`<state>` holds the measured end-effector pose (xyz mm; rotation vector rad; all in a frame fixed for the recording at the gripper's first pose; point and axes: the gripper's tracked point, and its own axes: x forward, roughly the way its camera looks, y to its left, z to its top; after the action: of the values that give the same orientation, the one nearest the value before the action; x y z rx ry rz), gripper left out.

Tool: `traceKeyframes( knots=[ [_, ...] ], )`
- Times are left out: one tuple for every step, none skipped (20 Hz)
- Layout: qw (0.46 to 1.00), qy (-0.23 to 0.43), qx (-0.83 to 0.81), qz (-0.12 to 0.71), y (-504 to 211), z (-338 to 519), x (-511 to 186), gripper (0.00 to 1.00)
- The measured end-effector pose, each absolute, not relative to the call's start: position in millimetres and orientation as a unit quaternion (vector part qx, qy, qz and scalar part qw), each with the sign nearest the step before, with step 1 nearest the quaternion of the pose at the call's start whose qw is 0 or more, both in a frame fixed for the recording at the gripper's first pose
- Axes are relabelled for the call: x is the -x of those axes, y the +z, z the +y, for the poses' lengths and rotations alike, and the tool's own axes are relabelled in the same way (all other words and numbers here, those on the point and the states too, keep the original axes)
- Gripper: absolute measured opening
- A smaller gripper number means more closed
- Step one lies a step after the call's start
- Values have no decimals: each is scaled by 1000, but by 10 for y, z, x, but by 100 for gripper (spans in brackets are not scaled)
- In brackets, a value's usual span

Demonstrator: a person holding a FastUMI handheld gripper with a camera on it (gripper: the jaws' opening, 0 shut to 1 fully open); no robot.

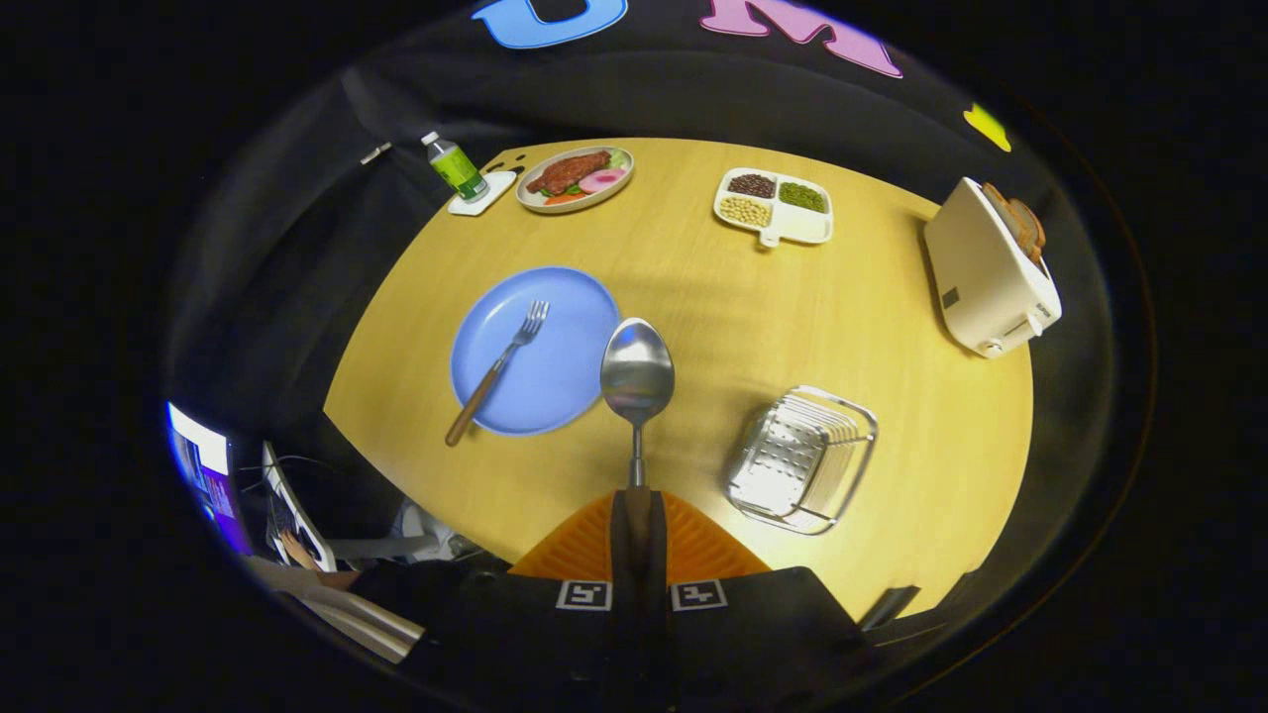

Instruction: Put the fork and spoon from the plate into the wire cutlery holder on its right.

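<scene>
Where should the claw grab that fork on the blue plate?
Probably the brown wooden handle of the fork, from above: its end sticks out past the round blue plate's near rim, over the table. Right now the claw is shut on the metal spoon.

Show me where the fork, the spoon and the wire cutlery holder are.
fork [498, 364], gripper view, on its neck over the blue plate.
spoon [637, 370], gripper view, on its bowl.
wire cutlery holder [798, 458], gripper view, on its floor.

No text can be read; two square coded markers [640, 594] sit on the gripper [637, 517], which clamps the spoon [637, 374]
</scene>
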<state>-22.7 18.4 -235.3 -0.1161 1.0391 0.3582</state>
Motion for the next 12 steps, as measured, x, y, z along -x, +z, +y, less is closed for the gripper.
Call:
traceKeyframes(
  knots=[
    [846,163,66,503,-2352,23,264,7],
    [840,158,74,514,-2350,-112,293,7],
    [833,154,77,525,-2349,-222,326,7],
    [826,151,79,537,-2345,-325,349,7],
    [818,149,85,549,-2359,-433,374,7],
    [812,146,90,558,-2355,-525,379,7],
    [804,145,95,568,-2358,-596,388,7],
    [799,146,99,574,-2354,-647,382,7],
    [793,149,104,581,-2359,-681,381,7],
    [785,153,109,590,-2387,-707,374,7],
    [778,156,112,598,-2410,-728,362,8],
    [771,159,113,606,-2435,-731,346,7]
  ],
)
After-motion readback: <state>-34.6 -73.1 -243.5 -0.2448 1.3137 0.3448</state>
